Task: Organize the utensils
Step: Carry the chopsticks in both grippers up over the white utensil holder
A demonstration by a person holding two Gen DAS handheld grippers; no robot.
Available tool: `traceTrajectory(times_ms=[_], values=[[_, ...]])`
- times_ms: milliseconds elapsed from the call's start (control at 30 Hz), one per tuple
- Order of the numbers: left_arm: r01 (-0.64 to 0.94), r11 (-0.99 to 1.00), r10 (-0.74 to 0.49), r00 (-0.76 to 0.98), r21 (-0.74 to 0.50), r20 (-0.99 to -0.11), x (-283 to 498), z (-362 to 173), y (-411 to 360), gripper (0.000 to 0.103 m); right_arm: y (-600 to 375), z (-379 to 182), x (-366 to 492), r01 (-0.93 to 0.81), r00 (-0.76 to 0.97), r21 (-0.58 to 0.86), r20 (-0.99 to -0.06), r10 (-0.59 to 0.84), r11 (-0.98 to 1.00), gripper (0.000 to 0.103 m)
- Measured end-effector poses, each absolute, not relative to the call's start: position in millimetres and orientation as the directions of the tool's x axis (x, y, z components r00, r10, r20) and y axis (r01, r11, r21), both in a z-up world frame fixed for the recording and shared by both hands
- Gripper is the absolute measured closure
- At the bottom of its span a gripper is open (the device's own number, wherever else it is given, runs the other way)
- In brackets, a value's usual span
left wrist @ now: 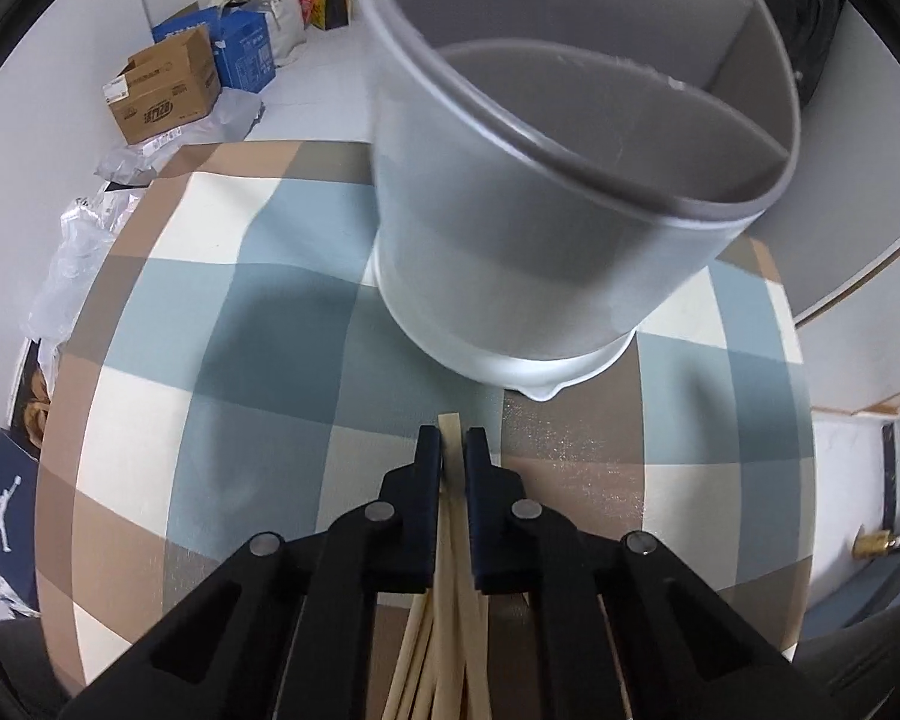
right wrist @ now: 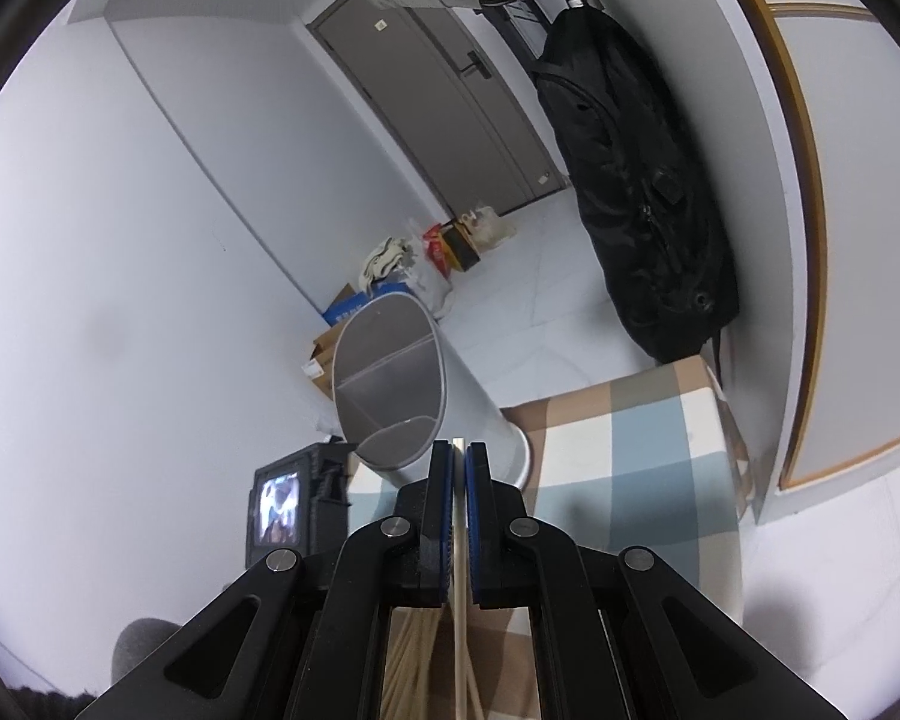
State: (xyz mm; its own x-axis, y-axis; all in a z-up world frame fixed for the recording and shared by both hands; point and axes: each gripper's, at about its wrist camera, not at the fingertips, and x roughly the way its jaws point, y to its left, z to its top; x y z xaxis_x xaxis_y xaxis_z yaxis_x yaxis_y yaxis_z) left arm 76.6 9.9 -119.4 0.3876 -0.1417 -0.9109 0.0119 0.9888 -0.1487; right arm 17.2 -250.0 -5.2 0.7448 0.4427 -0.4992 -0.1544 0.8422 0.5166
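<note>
Chopsticks point(left wrist: 450, 438) are what you hold in your left gripper point(left wrist: 453, 441). In the left wrist view, the two black fingers are pressed onto one pale stick, and its tip pokes out past them. More pale sticks point(left wrist: 438, 660) fan out in a bunch under the gripper, low in the picture. They lie over the checked tablecloth point(left wrist: 210, 324), which has blue, tan and cream squares. Just past the stick's tip stands the grey utensil holder point(left wrist: 510, 240). It is round and tall, with walls inside that split it into parts. It sits in a white base with a small spout. Cardboard boxes point(left wrist: 162, 90) sit on the floor far behind.

In the right wrist view, your right gripper point(right wrist: 459, 450) pinches one thin pale chopstick point(right wrist: 461, 570) between its blue pads. The stick runs straight up between the fingers. The grey utensil holder point(right wrist: 390, 384) stands ahead and a bit to the left, on the tablecloth point(right wrist: 630, 450). The other gripper's small screen point(right wrist: 279, 507) shows at the left. A black coat point(right wrist: 630, 180) hangs by the wall, near a grey door point(right wrist: 438, 90).
</note>
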Motion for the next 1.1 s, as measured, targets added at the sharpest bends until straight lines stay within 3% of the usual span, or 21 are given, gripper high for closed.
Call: traceTrajectory(times_ms=[367, 700, 1100], values=[[0.011, 0.923, -0.337, 0.503, -0.384, -0.796, 49, -75, 52, 0.1, -240, -4, 15, -0.164, 0.755, 0.495, -0.494, 0.431, 0.853, 0.1], [0.054, 0.874, -0.417, 0.596, -0.484, -0.686, 50, -46, 39, 0.1, -223, 3, 16, -0.196, 0.764, 0.466, -0.479, 0.432, 0.863, 0.1], [0.191, 0.853, -0.429, 0.787, -0.486, -0.443, 70, 46, 59, 0.1, -205, 78, 48, -0.34, 0.831, 0.423, -0.282, 0.479, 0.84, 0.1]])
